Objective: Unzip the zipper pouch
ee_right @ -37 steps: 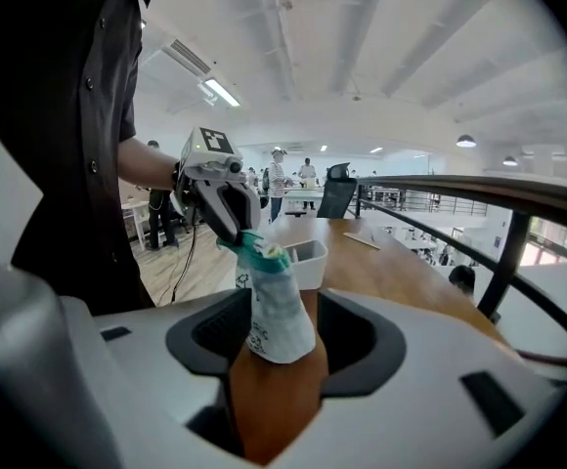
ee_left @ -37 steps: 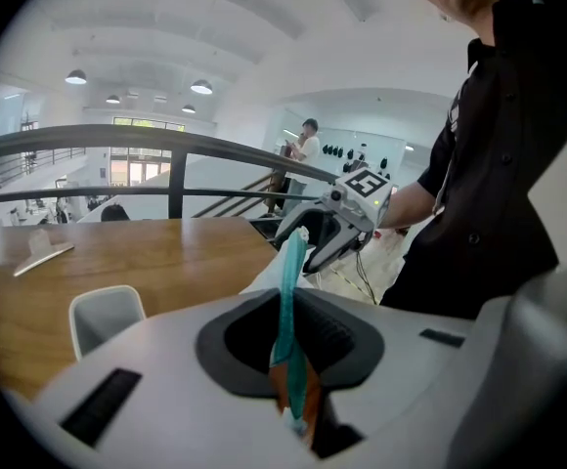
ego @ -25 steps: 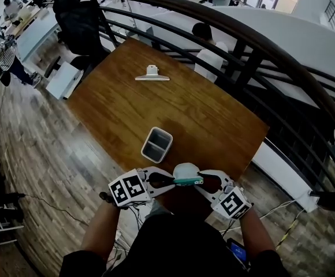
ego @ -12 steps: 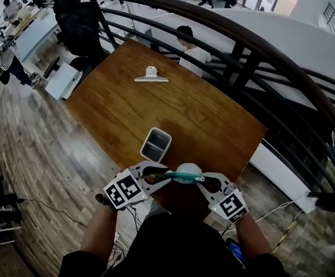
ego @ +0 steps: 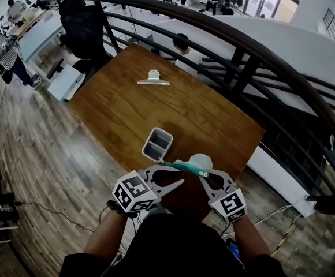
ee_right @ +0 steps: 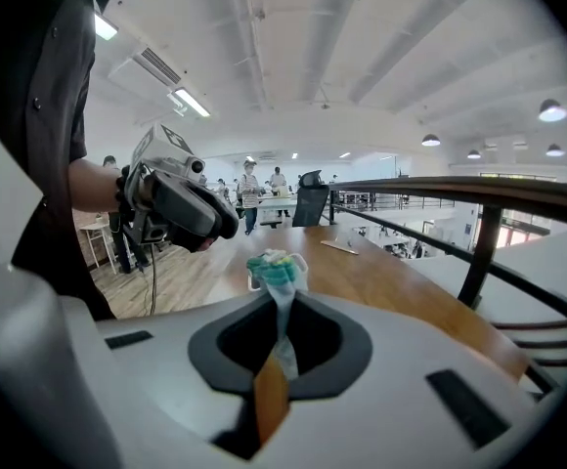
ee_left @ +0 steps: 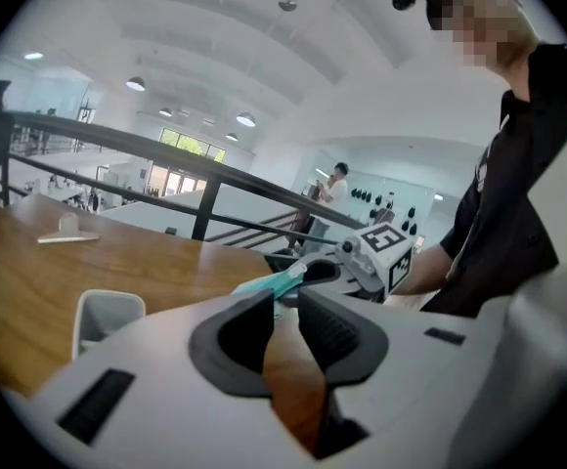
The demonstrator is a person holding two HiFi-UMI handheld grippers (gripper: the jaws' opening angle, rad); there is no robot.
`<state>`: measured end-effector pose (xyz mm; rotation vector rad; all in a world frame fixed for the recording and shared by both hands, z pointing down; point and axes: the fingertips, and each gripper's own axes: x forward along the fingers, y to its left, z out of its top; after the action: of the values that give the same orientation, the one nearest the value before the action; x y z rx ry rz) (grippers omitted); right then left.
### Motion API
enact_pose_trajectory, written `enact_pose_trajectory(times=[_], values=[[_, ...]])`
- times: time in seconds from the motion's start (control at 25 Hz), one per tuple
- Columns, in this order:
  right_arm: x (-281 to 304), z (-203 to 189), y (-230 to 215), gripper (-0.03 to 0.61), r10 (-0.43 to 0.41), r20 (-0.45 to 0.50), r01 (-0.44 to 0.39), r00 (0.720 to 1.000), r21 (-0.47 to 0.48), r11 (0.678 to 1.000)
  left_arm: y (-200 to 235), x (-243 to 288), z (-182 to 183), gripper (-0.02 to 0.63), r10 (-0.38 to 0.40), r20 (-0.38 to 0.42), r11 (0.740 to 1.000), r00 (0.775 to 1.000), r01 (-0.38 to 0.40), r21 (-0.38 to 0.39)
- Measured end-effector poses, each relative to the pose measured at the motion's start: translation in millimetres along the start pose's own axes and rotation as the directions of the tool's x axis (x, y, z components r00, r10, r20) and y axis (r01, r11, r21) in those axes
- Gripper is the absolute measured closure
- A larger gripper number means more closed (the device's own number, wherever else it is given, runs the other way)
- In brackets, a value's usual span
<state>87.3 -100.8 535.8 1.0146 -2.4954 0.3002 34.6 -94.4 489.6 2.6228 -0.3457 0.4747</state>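
The zipper pouch (ego: 192,164), white with a teal zipper strip, hangs in the air over the table's near edge. My right gripper (ego: 203,172) is shut on its right end. Its jaws have just been closing, and the right gripper view shows the pouch (ee_right: 277,266) pinched between them (ee_right: 282,325). My left gripper (ego: 174,178) sits just below the teal end without touching it. Its jaws (ee_left: 285,313) have just been closing a little but stand open, with only table wood showing in the gap. The pouch (ee_left: 269,283) lies beyond them.
A grey two-compartment bin (ego: 157,143) stands on the wooden table (ego: 127,108) just beyond the pouch. A pale clip-like object (ego: 153,77) lies at the far side. A dark curved railing (ego: 242,45) borders the table's right side. People stand in the background.
The left gripper has let go of the pouch's teal end and now sits open below it. The right gripper has closed on the pouch, which has risen slightly toward the bin and tilted.
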Motion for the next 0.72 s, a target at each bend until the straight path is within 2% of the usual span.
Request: enact_pose_trajectory(times=[0.12,0.44,0.72], values=[[-2,2,5,0.571,-0.007,-0.001,0.007,1.000,-0.023,1.000,-8,9,6,0.529,-0.019,0.027,0.996,0.999,0.022,-0.082],[-4,7,15,0.571,-0.034,-0.020,0.031,0.999,-0.140,0.990,-18,25,12,0.535,-0.034,0.023,0.979,0.999,0.038,-0.202],[-6,16,16,0.572,-0.102,-0.039,0.086,0.994,-0.295,0.952,-16,27,7,0.534,-0.026,0.015,0.972,1.000,0.029,-0.235]])
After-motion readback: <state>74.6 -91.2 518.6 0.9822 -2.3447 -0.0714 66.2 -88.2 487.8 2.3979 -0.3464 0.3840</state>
